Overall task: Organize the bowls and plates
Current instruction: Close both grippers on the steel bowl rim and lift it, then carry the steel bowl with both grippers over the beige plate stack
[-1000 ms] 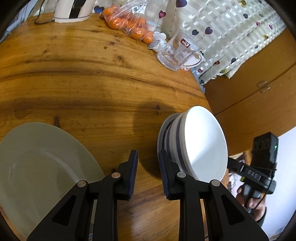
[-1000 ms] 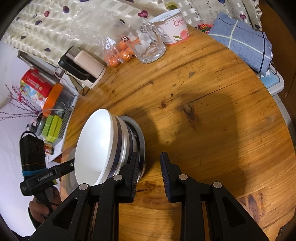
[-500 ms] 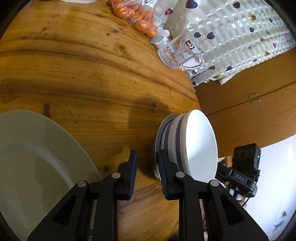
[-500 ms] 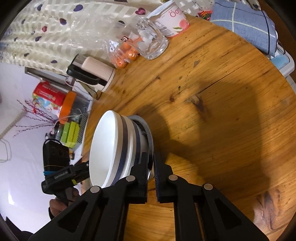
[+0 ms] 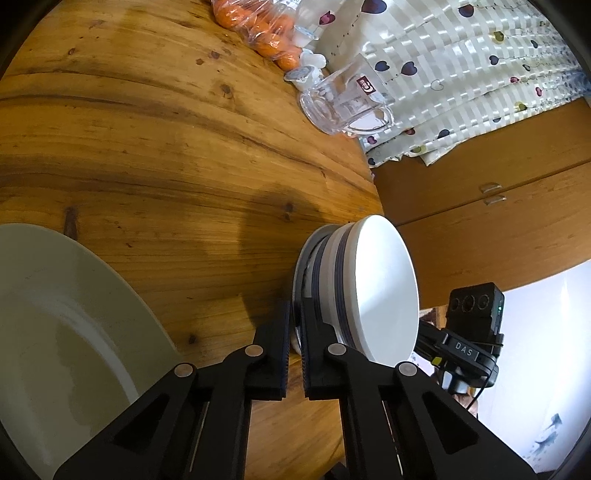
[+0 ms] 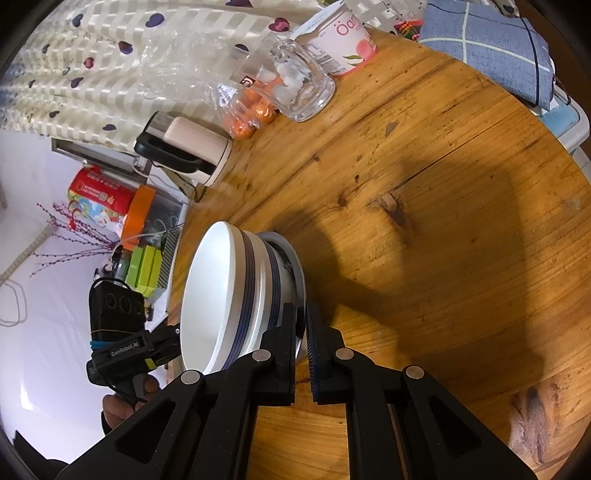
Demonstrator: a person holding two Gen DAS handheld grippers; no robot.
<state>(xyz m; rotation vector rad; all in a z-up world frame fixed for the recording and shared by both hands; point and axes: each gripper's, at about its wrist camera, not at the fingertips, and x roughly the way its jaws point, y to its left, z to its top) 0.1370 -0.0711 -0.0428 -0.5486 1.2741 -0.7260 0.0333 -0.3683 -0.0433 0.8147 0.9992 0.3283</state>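
A stack of white bowls with dark blue bands (image 5: 369,291) sits on a small grey-rimmed plate (image 6: 301,280) near the edge of the round wooden table (image 5: 166,147). My left gripper (image 5: 294,332) is shut on the plate's rim on one side. My right gripper (image 6: 302,328) is shut on the same rim on the opposite side; the stack (image 6: 221,299) lies left of its fingers. A large pale plate (image 5: 62,332) lies flat at the lower left of the left wrist view.
A glass mug (image 5: 340,103), a bag of oranges (image 5: 266,33), a yoghurt tub (image 6: 343,37) and an electric kettle (image 6: 184,147) stand along the table's far side. A folded blue cloth (image 6: 487,48) lies at its edge. A heart-print curtain (image 5: 461,55) hangs behind.
Both grippers have closed from open onto the rim of the small plate under the bowls. The left gripper has also moved closer to the stack.
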